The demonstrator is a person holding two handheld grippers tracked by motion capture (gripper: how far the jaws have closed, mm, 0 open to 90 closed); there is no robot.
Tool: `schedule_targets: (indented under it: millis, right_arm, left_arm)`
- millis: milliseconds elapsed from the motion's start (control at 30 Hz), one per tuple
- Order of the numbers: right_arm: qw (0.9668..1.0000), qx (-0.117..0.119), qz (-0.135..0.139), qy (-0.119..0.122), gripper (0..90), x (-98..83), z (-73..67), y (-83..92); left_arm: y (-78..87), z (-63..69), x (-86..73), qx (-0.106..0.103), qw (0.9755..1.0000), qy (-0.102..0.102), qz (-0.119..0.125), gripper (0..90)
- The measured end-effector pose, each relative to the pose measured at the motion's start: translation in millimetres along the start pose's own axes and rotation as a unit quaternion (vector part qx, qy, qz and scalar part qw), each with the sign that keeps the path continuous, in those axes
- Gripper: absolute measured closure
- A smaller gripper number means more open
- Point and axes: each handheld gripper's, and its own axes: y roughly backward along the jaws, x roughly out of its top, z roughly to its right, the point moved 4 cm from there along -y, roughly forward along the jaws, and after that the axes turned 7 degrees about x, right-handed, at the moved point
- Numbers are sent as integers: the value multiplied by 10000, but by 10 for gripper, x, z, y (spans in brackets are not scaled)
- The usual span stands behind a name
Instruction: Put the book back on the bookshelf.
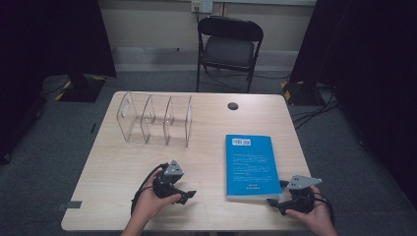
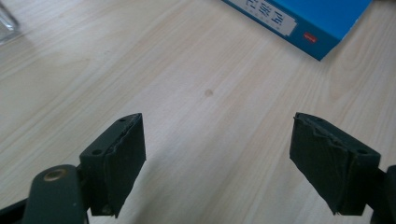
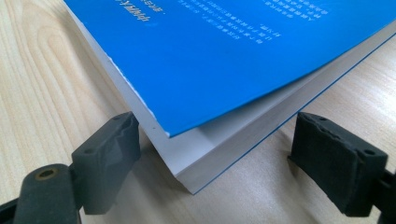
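The blue book (image 1: pixel 252 165) lies flat on the surface (image 1: pixel 113 172), right of centre, back cover up, its near corner between the jaws of the right claw (image 3: pixel 217 154), which stand wide and press nothing. The step looks like lining up a grasp; next, close on that corner. The left claw (image 2: pixel 217 158) is released over bare wood. A clear divider rack (image 1: pixel 155 119) stands behind.

Two black handheld grippers beside a blue book (image 1: pixel 252 164): left gripper (image 1: pixel 189 194) and right gripper (image 1: pixel 271 202) each carry a grey triangular plate, black cable, and screw-holed rubbery jaw pads.
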Motion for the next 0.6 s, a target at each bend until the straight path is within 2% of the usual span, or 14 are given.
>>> schedule_targets:
  millis: [133,333,467,600]
  right_arm:
    - [10000,5,2,-8,146,4,-2,-5]
    - [10000,3,2,-5,197,14,-37,-3]
    - [10000,-27,-59,-65,205,21,-46,4]
    - [10000,-49,3,-81,204,10,-50,4]
  left_arm:
    - [-36,64,28,-48,9998,-168,-135,182]
    - [-76,174,102,-116,9993,-345,-86,183]
    - [-111,219,137,-249,9991,-333,-41,185]
    - [-168,255,161,-304,9986,-407,-130,183]
